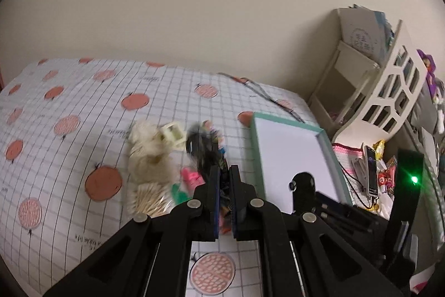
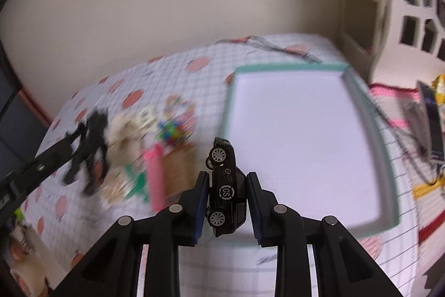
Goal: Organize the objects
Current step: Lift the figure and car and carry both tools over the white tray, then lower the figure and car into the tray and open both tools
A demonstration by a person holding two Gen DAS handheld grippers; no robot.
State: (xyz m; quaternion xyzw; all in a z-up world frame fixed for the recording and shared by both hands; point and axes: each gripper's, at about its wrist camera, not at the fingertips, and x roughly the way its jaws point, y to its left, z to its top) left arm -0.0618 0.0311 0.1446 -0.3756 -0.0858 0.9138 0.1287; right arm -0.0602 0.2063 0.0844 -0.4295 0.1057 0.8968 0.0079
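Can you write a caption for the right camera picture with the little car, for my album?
The right claw grips a black toy car beside the empty green-rimmed tray.

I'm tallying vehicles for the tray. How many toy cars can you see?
1: a black toy car gripped in the right claw, at the tray's near edge. The blurred pile could hide others.

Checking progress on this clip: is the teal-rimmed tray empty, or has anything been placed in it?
Empty. The teal-rimmed tray shows only its bare white floor in both views; the toy car is clamped in the right gripper, outside it.
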